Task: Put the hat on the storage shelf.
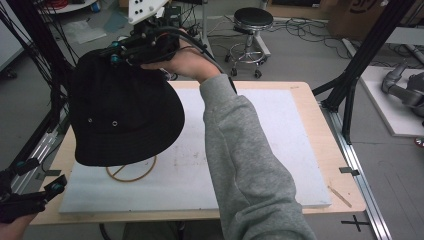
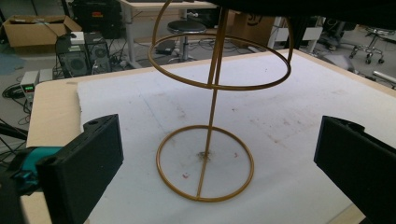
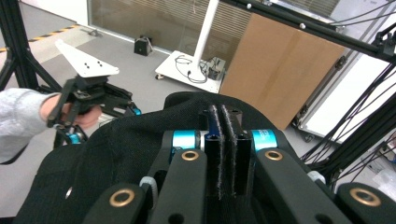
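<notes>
Desk [image 1: 310, 105]: pale wooden top, most of it covered by a white mat [image 1: 280, 150].
Hat [image 1: 122, 112]: black bucket hat with small metal eyelets on its side, held up in the air over the left part of the mat, above the stand and not resting on it.
Stand [image 2: 210, 116]: gold wire hat stand, upright on the mat; round base ring flat on the mat, a thin post, a wider ring higher up. In the high view part of its base ring [image 1: 131, 173] peeks out below the hat's brim.
Sleeve [image 1: 245, 165]: grey, reaching from the bottom edge up across the mat to the hand on the right gripper.
Right gripper [image 1: 142, 47]: at the hat's upper edge; in the right gripper view its jaws are pressed together on a fold of the black fabric.
Left gripper [image 1: 30, 197]: low at the desk's near left corner, apart from the hat; its jaws stand spread wide, nothing between them.
</notes>
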{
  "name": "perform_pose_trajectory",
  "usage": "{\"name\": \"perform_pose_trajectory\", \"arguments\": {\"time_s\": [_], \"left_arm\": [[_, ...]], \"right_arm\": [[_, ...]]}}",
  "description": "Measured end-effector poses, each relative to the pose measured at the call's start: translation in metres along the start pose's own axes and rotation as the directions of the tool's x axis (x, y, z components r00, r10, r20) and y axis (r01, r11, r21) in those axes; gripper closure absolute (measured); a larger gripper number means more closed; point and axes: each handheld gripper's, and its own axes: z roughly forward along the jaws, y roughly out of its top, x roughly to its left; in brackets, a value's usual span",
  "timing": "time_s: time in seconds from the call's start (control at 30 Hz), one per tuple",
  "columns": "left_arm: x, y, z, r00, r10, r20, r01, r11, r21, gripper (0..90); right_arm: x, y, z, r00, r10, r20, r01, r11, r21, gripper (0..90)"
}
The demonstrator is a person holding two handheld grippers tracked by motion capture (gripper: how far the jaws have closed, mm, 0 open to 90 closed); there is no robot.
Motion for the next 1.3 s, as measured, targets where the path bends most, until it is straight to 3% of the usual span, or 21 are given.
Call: {"name": "perform_pose_trajectory", "arguments": {"time_s": [0.27,0.53,0.93,1.3], "left_arm": [[-0.001,0.000,-0.003,1.0000,0.003,-0.003,-0.003,1.0000,-0.005,1.7],[0.001,0.000,-0.007,1.0000,0.001,-0.007,-0.001,0.9999,-0.014,1.7],[0.002,0.000,-0.006,1.0000,0.001,-0.008,-0.001,1.0000,-0.008,1.7],[0.001,0.000,-0.004,1.0000,0.002,-0.005,-0.003,1.0000,-0.005,1.7]], "right_arm": [[-0.002,-0.004,0.026,0.9999,-0.004,-0.017,0.004,1.000,0.018,88.6],[-0.006,-0.026,0.051,0.9991,0.037,-0.022,-0.036,0.999,0.032,88.6],[-0.006,-0.053,0.074,0.9948,0.082,-0.060,-0.079,0.995,0.055,88.5],[-0.004,-0.066,0.082,0.9915,0.106,-0.076,-0.101,0.992,0.069,88.4]]}}
